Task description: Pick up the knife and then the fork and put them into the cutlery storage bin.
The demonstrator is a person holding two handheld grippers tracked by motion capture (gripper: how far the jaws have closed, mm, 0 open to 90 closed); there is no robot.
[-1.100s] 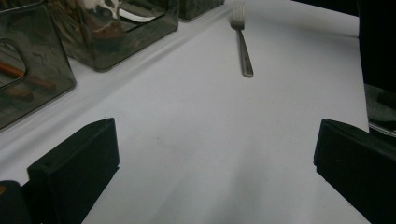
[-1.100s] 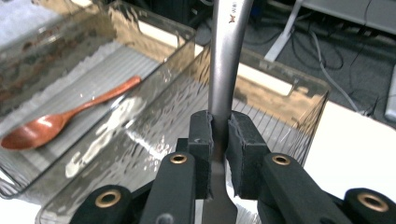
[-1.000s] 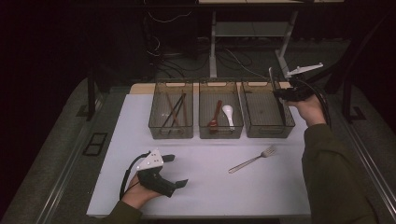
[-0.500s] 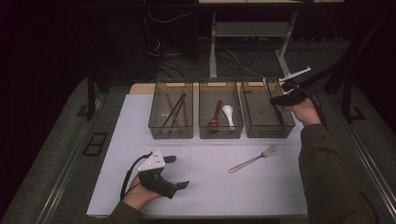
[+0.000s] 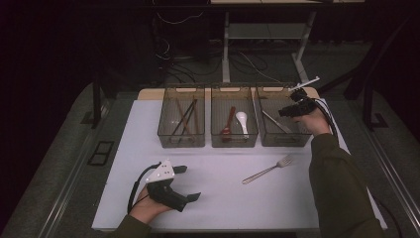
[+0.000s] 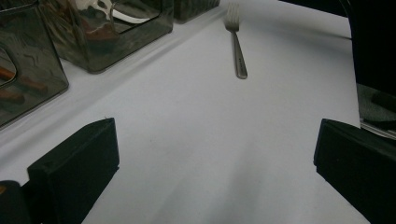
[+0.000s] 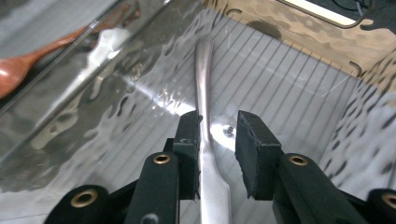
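My right gripper (image 7: 217, 135) hangs inside the rightmost clear plastic bin (image 5: 277, 136), at the frame's upper right. Its jaws have just been opening, and the flat silver metal utensil (image 7: 205, 84) lies released between them on the bin's ribbed floor.

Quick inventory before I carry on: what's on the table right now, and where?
bins: three, clear smoky plastic, in a row at the table's far side
chopsticks: dark pair, in the left bin
wooden spoon: one, reddish brown, middle bin
soup spoon: one, white, middle bin
metal utensil: one, silver, lying in the right bin
fork: one, silver, on the white table in front of the bins
left tool: black, jaws wide open, resting near the front edge
right tool: black, in the right bin, jaws just opening, utensil between them
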